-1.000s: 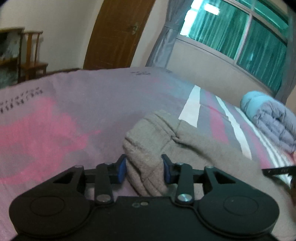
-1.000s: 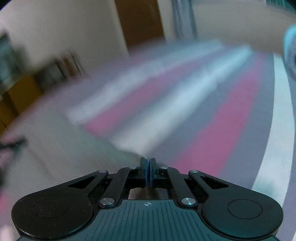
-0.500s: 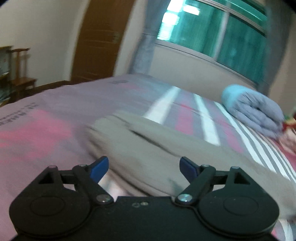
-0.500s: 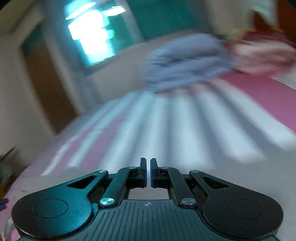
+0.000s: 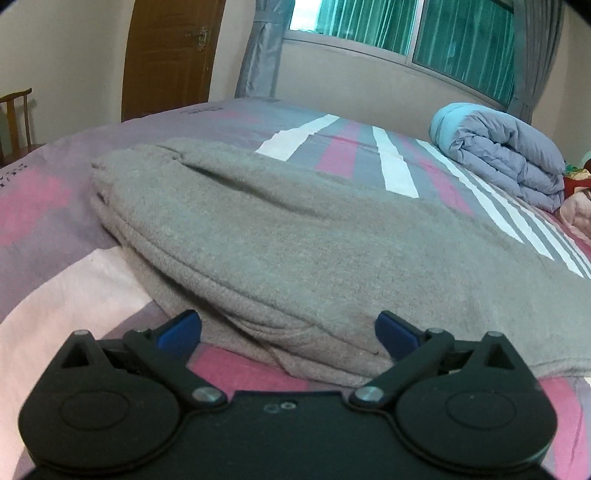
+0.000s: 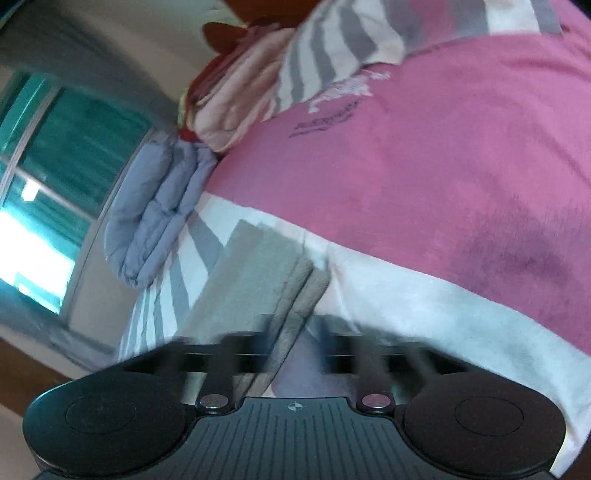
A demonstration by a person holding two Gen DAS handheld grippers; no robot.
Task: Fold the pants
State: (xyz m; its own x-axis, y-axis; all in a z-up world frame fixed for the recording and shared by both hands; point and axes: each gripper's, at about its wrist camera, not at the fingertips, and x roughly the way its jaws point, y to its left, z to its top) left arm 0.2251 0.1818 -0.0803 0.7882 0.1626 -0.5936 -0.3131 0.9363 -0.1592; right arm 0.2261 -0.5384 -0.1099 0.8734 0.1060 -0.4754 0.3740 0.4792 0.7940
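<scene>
Now: grey pants [image 5: 295, 236] folded in layers, mid-frame on striped bed cover [image 5: 48, 236] | left gripper [image 5: 288, 334] jaws just opened wide, nothing clamped, pants edge between tips | right gripper [image 6: 291, 343] blurred, jaws just been opening, pants edge between them, grip unclear | rolled quilt [image 5: 498, 147] upper right, partly cut off

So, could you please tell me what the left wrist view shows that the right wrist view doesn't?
Only the left wrist view shows the wooden door, a chair and the folded grey pants lying whole. Only the right shows the bed's big pink patch and the pants' edge between blurred tongs. Both show the rolled blue quilt and the window.
</scene>
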